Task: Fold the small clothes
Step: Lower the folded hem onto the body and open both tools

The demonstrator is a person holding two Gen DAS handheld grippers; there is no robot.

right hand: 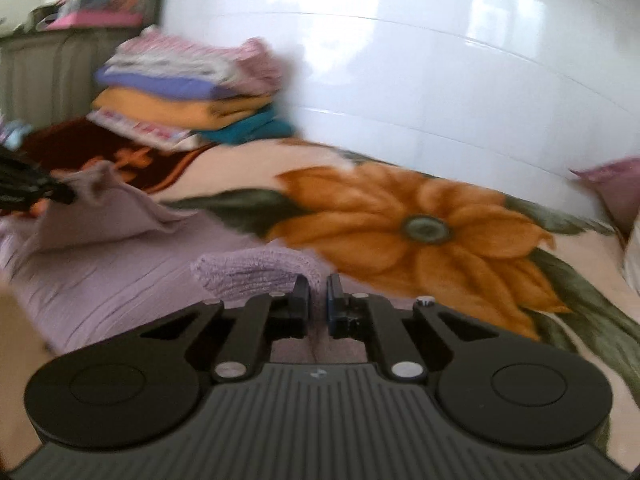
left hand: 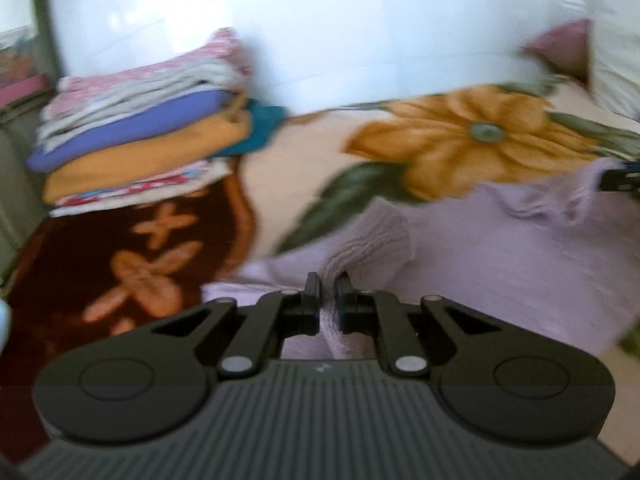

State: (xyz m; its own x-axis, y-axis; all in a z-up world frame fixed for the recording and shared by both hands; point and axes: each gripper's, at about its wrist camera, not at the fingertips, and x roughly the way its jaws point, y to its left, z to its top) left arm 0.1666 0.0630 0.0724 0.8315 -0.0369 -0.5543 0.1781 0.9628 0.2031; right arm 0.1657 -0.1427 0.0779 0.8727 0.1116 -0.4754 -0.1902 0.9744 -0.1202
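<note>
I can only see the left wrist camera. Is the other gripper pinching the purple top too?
Observer: Yes, the right gripper is shut on a ribbed edge of the lilac knit top.
Operator: What's on the far right?
Observer: A mauve pillow leans by the white wall.
Operator: Anything behind the pile of folded clothes?
Observer: A pink box on a cabinet.

both grippers are black, with ribbed grey bodies, silver pivot screws and blue-edged fingers [left hand: 343,300].
</note>
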